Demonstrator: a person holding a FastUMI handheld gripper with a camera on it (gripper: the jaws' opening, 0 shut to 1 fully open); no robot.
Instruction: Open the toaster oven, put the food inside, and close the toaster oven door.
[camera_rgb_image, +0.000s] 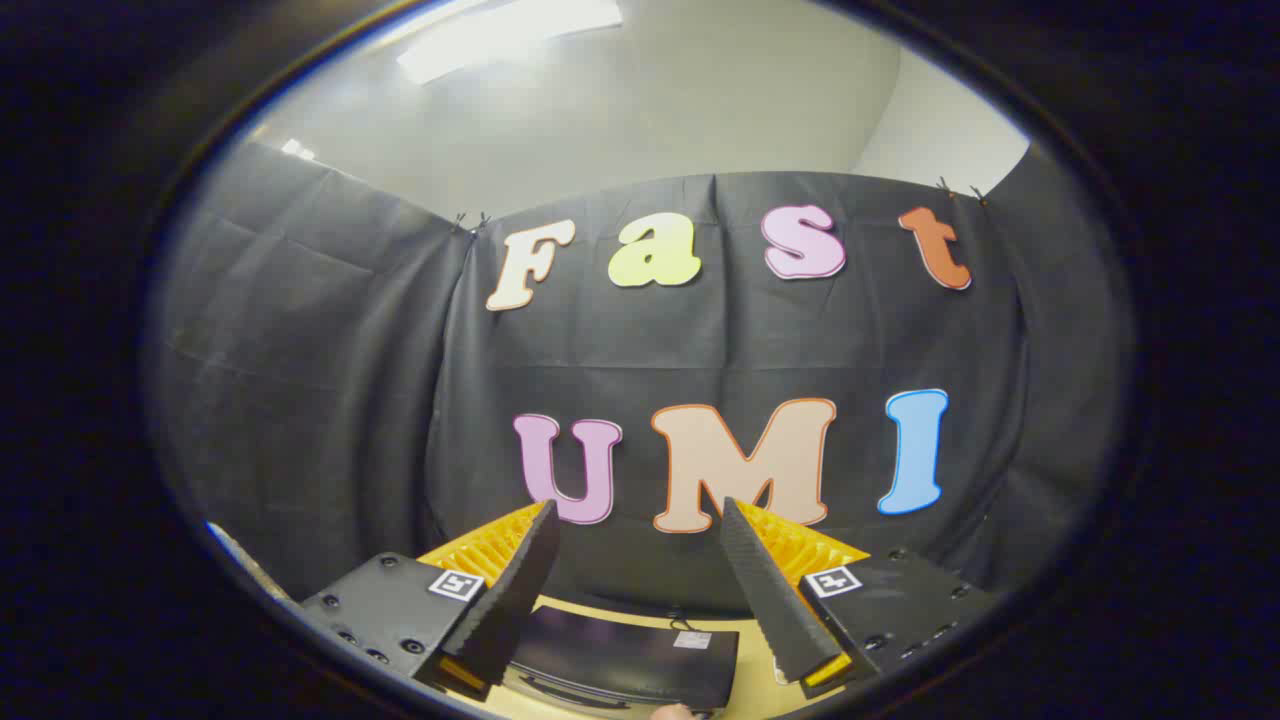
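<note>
**Desk:** Gripper view first. What are your tongs doing?

**Caption writer:** Your gripper (640, 512) is raised, its two fingers (520, 590) spread wide apart and clamped on nothing. Each finger is a long tapering wedge with a ribbed, saw-toothed inner face. Behind each sits a ridged plastic block, and behind that a flat matte plate studded with small screws and carrying a square printed marker (456, 585).

**Desk:** And the toaster oven?

**Caption writer:** It sits low, at your six o'clock, in the gap between the fingers and beneath them. You are looking down on the toaster oven (625, 660): a dark, glossy, box-shaped top with squared corners, a small pale sticker near its far edge and a curved dark bar along its near edge. Whether the door is open or shut cannot be told from here.

**Desk:** What does it stand on?

**Caption writer:** A smooth, pale wood-toned table (775, 695), showing as thin strips around the oven at five and seven o'clock.

**Desk:** Any food?

**Caption writer:** A small rounded tan shape pokes up just below the oven at six o'clock, too little of it showing to say what it is.

**Desk:** Backdrop?

**Caption writer:** From nine through three o'clock hangs the booth wall (300, 350), creased black cloth pinned up with small clips. At twelve o'clock, a plain off-white ceiling with a bright rectangular light panel (510, 35).
</note>
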